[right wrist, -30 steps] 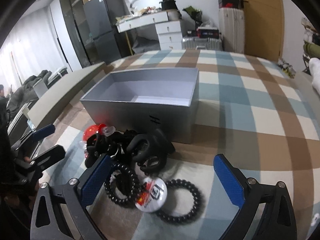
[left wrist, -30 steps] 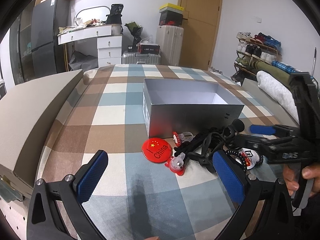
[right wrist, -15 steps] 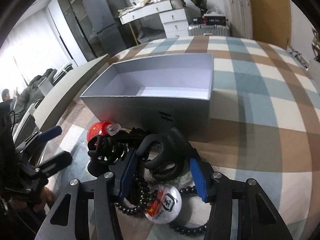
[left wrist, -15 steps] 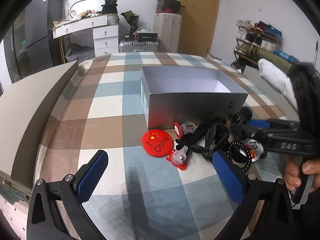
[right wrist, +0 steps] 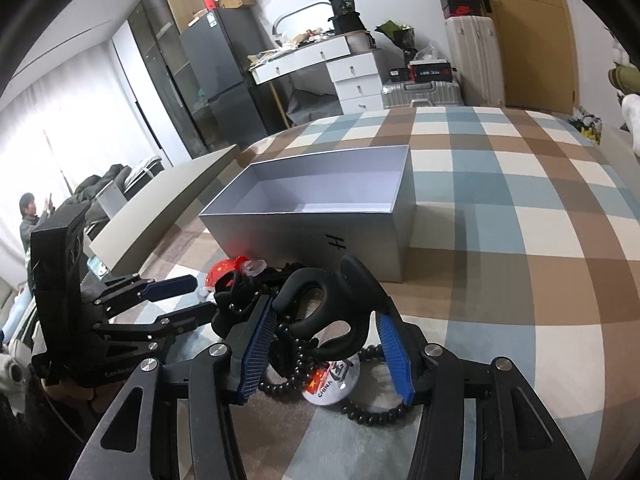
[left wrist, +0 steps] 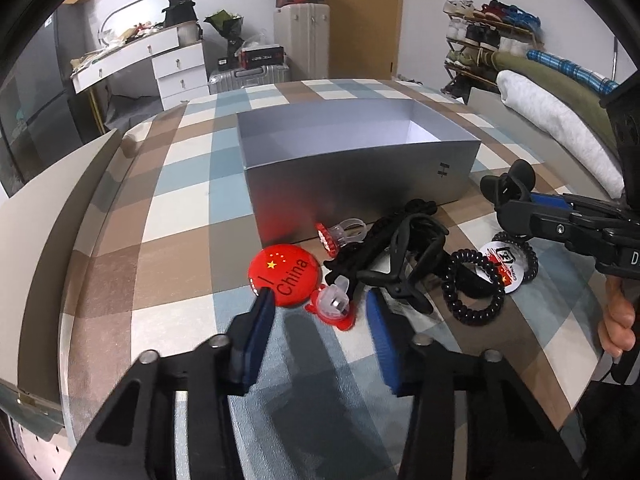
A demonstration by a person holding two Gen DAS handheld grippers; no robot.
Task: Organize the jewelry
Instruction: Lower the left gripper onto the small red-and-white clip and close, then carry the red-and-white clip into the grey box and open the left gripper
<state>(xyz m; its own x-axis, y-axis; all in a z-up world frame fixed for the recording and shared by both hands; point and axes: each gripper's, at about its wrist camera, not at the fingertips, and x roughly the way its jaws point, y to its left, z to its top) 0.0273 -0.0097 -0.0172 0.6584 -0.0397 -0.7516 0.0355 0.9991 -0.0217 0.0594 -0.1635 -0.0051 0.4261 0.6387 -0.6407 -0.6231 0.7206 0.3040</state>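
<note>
An open silver box (left wrist: 360, 168) stands on the checked cloth, empty inside in the right wrist view (right wrist: 320, 196). In front of it lies a pile: a red "China" badge (left wrist: 285, 276), a red toy ring (left wrist: 332, 307), black hair claws (left wrist: 400, 256), black coil hair ties (left wrist: 474, 284) and a white badge (left wrist: 502, 260). My left gripper (left wrist: 320, 328) has its fingers partly closed on either side of the red toy ring, not touching it. My right gripper (right wrist: 326, 354) is shut on a black hair claw (right wrist: 320, 304), held just above the pile.
A beige box lid (left wrist: 48, 216) lies at the left. The table edge runs along the right, with rolled bedding (left wrist: 560, 112) and a shoe rack (left wrist: 492, 36) beyond. A desk, suitcases and a fridge stand behind. A person (right wrist: 34, 216) sits at far left.
My left gripper narrowed from wide open and moved forward to the red toy ring. My right gripper closed on the black hair claw and raised it slightly.
</note>
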